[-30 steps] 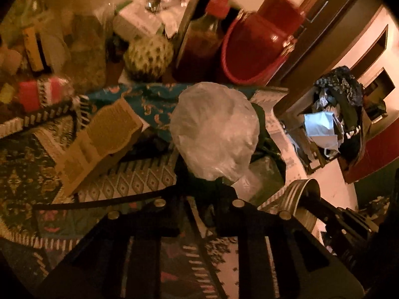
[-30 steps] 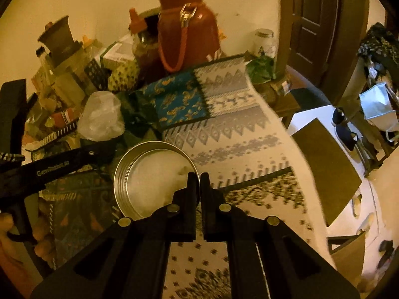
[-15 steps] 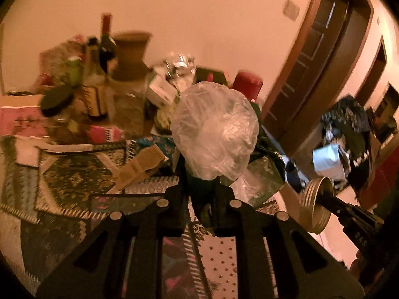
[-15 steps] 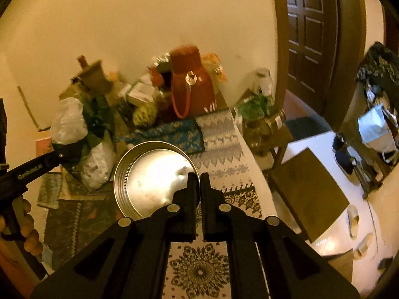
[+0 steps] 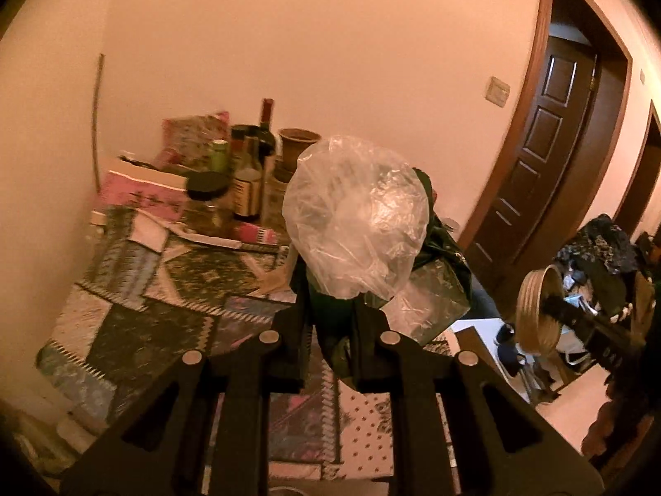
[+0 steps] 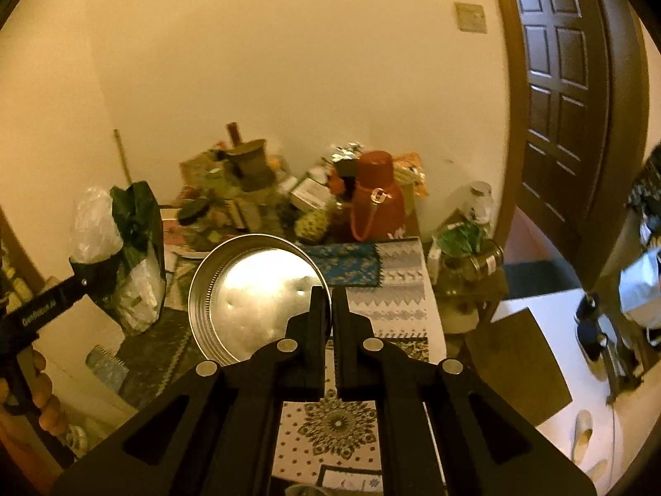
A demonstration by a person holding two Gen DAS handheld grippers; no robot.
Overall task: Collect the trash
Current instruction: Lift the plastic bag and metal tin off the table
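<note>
Trash: bags [image 5: 355, 223] pinched in the left gripper [image 5: 328, 314], lid [image 6: 252, 301] clamped by its rim in the closed right gripper [image 6: 328, 310], both above the table [image 6: 405, 285]; carry level, grips firm, clear of the bottles [image 5: 252, 169].

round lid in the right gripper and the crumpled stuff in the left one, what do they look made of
Round lid: likely thin metal, silvery and shiny, given the bright glare and ridged rim. Crumpled bundle: probably thin plastic film, clear and wrinkled with glints, over darker green plastic.
</note>
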